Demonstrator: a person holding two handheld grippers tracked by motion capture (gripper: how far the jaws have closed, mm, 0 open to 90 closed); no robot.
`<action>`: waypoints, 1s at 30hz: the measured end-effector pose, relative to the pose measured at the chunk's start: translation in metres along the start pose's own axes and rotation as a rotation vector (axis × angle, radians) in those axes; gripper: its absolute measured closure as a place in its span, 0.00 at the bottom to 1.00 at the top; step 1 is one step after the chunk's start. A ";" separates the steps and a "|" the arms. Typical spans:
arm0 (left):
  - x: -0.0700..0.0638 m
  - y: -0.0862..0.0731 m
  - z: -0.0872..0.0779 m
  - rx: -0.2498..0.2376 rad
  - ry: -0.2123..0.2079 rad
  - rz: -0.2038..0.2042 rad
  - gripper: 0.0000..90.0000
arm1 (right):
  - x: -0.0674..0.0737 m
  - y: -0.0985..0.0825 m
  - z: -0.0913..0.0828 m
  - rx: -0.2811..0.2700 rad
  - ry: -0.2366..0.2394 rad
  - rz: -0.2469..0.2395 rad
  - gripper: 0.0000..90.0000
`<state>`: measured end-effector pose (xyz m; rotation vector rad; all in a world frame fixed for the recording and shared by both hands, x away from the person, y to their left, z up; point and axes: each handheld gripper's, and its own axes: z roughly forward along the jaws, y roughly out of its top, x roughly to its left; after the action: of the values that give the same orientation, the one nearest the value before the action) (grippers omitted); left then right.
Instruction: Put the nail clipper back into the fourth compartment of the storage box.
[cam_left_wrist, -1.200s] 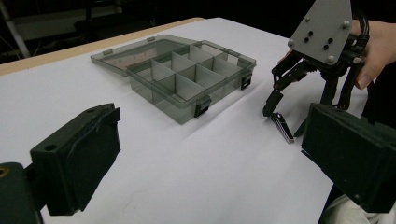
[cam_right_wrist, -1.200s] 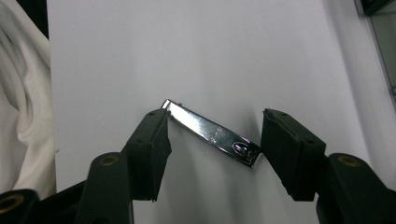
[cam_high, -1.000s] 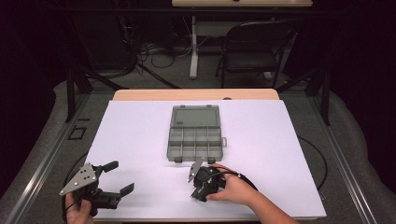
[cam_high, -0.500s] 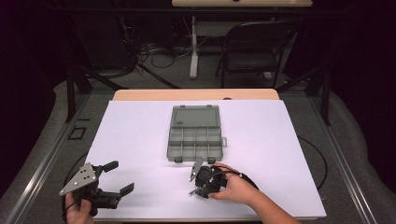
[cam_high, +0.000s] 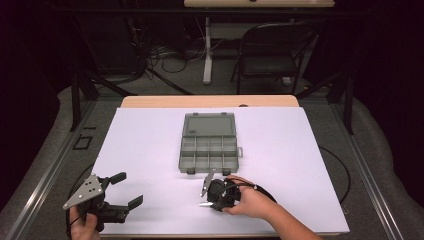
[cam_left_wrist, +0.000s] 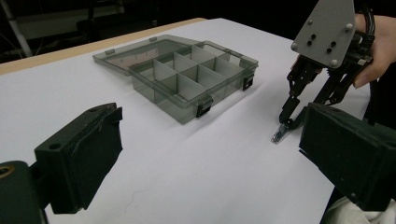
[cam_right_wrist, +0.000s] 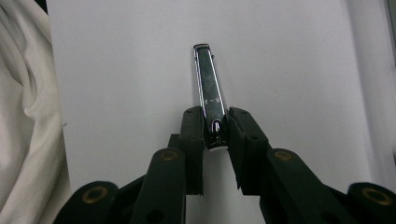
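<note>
The nail clipper (cam_right_wrist: 209, 95) lies flat on the white bench (cam_high: 300, 150), near its front edge and a little in front of the open compartment box (cam_high: 208, 143). The right tool (cam_right_wrist: 215, 128) has just been closing its jaws, and they now pinch the clipper's near end between the pads, leaving most of the shiny body sticking out ahead. Gripping one end of such a thin, flat piece likely makes it easier to lift off the surface and lower into a narrow compartment. The box sits with its lid folded back, compartments empty as far as can be seen. The left tool (cam_high: 122, 190) rests at the bench's front left, its jaws wide apart and holding nothing, well clear of the clipper, probably waiting in reserve.
</note>
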<state>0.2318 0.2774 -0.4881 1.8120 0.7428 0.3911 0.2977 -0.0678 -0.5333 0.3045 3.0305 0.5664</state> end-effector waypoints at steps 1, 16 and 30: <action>0.000 0.000 0.000 -0.003 -0.005 -0.001 0.06 | -0.001 0.000 0.000 0.002 0.004 0.005 0.85; 0.001 0.000 0.000 0.000 0.001 -0.002 0.07 | -0.001 0.004 0.001 0.036 0.007 0.047 0.88; 0.001 -0.001 0.000 -0.002 0.003 -0.004 0.08 | -0.002 0.003 0.000 0.023 0.009 0.064 0.88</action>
<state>0.2326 0.2785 -0.4887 1.8077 0.7483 0.3922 0.3001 -0.0651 -0.5321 0.4020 3.0472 0.5380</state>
